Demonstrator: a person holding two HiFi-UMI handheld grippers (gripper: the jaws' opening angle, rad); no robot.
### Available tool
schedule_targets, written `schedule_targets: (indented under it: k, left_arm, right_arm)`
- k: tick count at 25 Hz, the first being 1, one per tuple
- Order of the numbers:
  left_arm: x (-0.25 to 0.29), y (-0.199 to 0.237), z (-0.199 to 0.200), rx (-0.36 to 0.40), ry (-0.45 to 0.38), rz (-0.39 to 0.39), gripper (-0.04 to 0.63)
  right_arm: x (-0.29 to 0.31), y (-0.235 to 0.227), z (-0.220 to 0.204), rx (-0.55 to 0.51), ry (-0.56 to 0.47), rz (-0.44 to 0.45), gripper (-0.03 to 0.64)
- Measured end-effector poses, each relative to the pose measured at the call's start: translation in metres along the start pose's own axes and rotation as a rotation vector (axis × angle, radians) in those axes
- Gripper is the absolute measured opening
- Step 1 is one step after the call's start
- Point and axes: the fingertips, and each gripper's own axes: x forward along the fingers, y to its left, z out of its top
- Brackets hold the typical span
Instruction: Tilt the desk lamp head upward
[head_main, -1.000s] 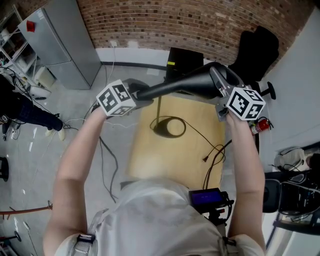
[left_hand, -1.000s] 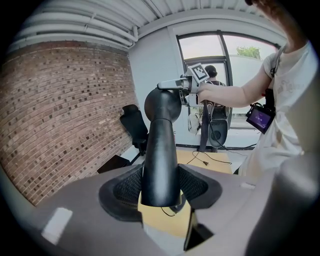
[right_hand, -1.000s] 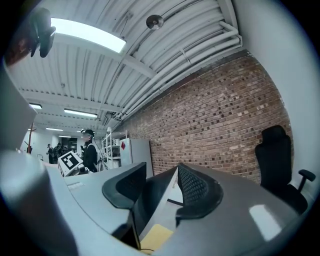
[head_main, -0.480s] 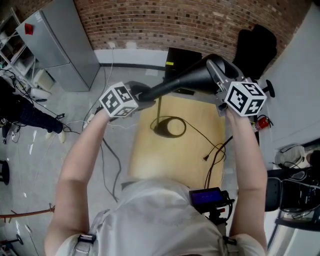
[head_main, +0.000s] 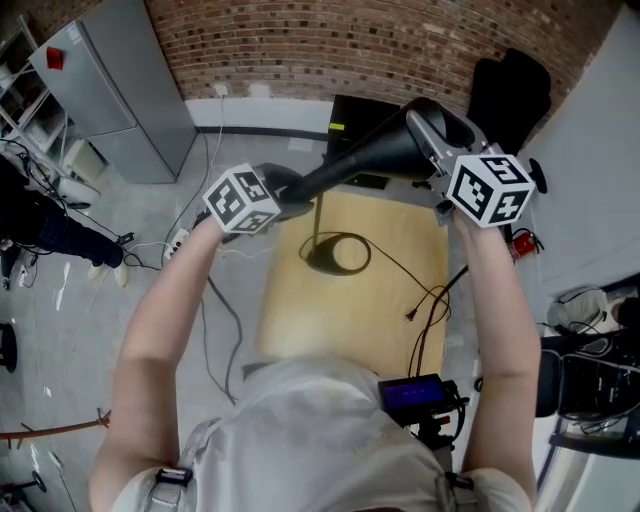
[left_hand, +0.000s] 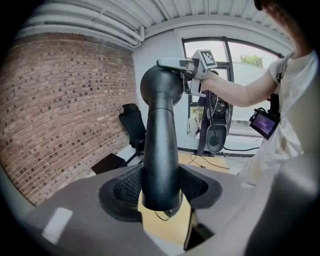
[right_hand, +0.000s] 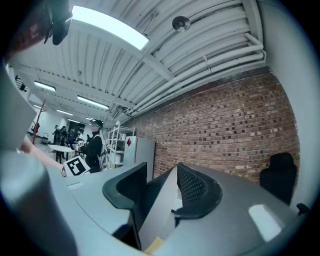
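Because the desk lamp head (head_main: 385, 158) has to pivot upward, it is held at both ends in the upper middle of the head view. The left gripper (left_hand: 160, 189) is clamped on the narrow neck (left_hand: 160, 140), probably to steady the joint. The right gripper (right_hand: 158, 191) pinches the wide rim (right_hand: 162, 210) at upper right, where leverage looks greatest. The lamp's base (head_main: 322, 258) rests lower down on the yellow table (head_main: 390, 330)
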Motion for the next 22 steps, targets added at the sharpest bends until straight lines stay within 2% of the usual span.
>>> schedule_targets:
  k: [22]
  left_arm:
    - [0.001, -0.006, 0.007, -0.042, -0.059, -0.037, 0.219]
  right_arm:
    - [0.009, 0.037, 0.043, -0.077, -0.037, 0.035, 0.178]
